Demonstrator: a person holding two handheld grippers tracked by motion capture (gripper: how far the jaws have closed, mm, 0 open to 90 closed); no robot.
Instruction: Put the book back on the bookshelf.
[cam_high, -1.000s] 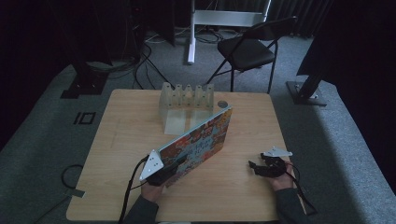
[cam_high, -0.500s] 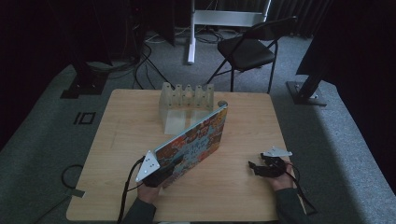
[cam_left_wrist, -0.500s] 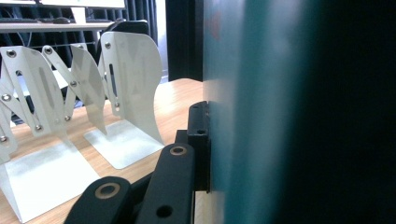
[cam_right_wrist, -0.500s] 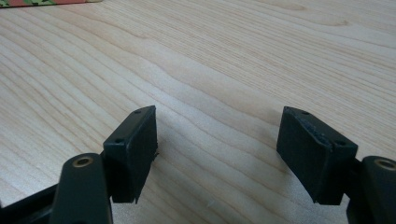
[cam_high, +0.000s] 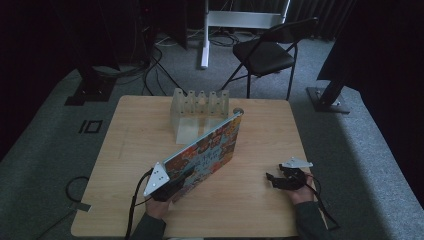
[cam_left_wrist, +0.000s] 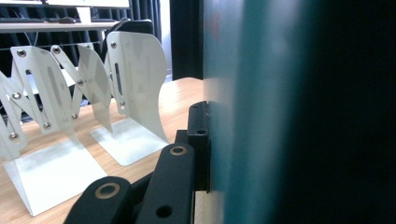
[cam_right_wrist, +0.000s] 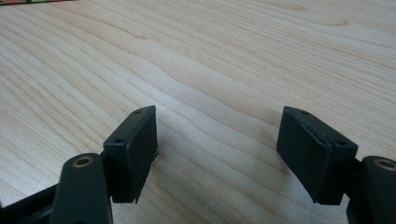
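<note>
The left claw (cam_high: 170, 192) has picked up a big picture book (cam_high: 205, 152) by its near corner. The book is tilted up on the table (cam_high: 125, 150), with its far end leaning toward the white rack (cam_high: 199, 107) at the back. That rack has thin metal dividers (cam_left_wrist: 135, 79) that stand up in a row (they look like slots for books). So I think the job is to put the book into the rack. The picking-up part is done. The book is not in a slot yet, so lifting it over and sliding it in is what is left.

From the left gripper view, the left claw is squeezed tight on the book's teal edge (cam_left_wrist: 243, 116), with one black pad (cam_left_wrist: 200, 140) pressed flat against it.

The right claw (cam_right_wrist: 217, 151) is wide open and holds nothing. It waits just above the bare wood, well apart from the book.
</note>
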